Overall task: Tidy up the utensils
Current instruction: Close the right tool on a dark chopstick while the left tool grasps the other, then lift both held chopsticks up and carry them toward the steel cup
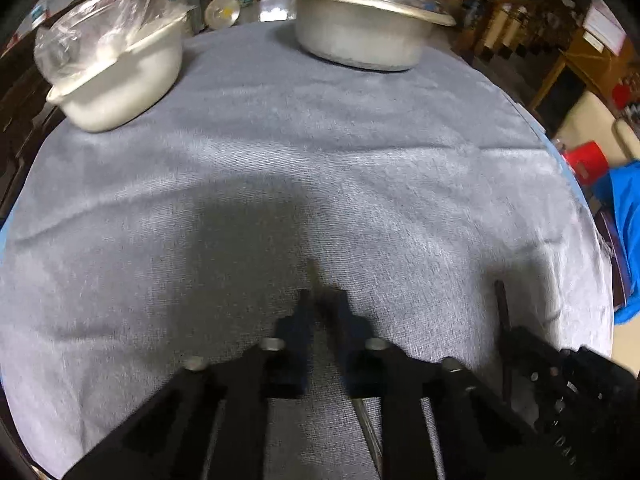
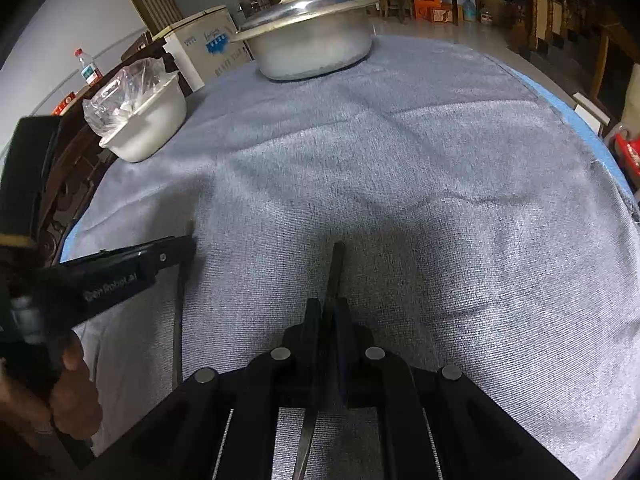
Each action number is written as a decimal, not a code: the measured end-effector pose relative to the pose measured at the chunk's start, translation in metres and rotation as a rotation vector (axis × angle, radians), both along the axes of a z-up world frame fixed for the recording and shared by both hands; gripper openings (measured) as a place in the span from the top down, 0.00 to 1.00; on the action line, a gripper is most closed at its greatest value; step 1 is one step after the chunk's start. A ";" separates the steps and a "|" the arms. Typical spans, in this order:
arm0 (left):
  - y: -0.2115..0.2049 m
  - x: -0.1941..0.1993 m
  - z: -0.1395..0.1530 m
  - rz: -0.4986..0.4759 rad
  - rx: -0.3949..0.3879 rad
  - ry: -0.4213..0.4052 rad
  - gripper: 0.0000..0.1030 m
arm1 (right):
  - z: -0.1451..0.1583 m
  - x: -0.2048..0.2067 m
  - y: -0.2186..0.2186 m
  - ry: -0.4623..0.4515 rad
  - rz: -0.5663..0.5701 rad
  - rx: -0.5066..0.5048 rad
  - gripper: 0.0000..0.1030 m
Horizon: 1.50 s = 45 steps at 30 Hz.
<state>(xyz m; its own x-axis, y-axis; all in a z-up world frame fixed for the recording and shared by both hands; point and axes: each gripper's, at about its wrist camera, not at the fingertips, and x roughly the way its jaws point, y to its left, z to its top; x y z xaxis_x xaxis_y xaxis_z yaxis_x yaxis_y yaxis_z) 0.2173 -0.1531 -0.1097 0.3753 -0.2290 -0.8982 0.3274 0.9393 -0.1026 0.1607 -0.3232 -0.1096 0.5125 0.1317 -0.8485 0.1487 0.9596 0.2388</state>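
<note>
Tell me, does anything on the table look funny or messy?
Yes, a little. The white bowl at the far left has a crumpled clear plastic bag bulging over its rim. The metal pot's lid sits tilted. The grey cloth is wrinkled. Nothing looks spilled or broken.

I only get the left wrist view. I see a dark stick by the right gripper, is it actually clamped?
Observer: Yes. The right gripper is shut on a dark utensil whose front end points toward the pot.
Operator: How does my own stick look from that side?
Observer: The left gripper pinches a thin stick near its tip; most of it trails back toward the hand.
Operator: Anything behind the bowl that I'm missing?
Observer: A bottle with a red cap stands beyond the bowl.
</note>
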 end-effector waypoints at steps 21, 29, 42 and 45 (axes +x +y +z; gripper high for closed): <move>0.051 -0.019 0.002 -0.061 -0.069 0.094 0.84 | 0.002 0.033 0.023 0.124 0.069 -0.150 0.89; 0.062 -0.022 0.002 -0.009 -0.081 0.054 0.95 | 0.004 0.016 0.011 0.048 0.030 -0.068 0.93; 0.128 -0.077 0.077 0.147 -0.147 -0.178 0.95 | 0.070 -0.061 -0.007 -0.224 -0.058 0.011 0.94; 0.136 -0.092 0.091 0.184 -0.171 -0.231 0.95 | 0.084 -0.081 -0.008 -0.278 -0.079 0.028 0.94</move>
<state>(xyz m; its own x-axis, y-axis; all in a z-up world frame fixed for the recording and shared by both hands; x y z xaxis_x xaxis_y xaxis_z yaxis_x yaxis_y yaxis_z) 0.1251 -0.0174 -0.0183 0.6134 -0.2789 -0.7389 0.1872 0.9603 -0.2070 0.0801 -0.3313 -0.0255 0.7345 0.1035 -0.6706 0.1476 0.9403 0.3068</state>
